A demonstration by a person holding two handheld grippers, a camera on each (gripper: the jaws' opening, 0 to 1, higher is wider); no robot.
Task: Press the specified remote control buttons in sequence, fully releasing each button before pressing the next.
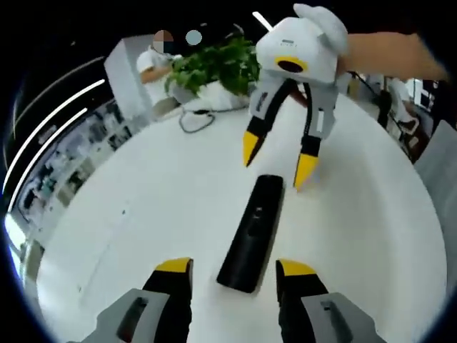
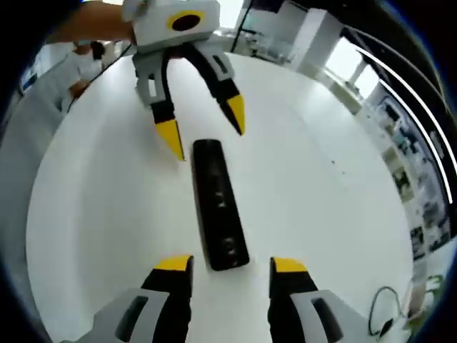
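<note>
Your left hand-held gripper (image 1: 234, 270) is spread wide, jaws either side of the remote's (image 1: 252, 232) near end, gripping nothing. Your right hand-held gripper (image 2: 232, 268) is likewise wide open at the opposite end. Remote: slim, black, matte bar, flat on the smooth white bench (image 1: 157, 207).

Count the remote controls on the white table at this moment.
1: a black remote lying flat on the table, between the open left tool and the open right tool, which face each other.
</note>
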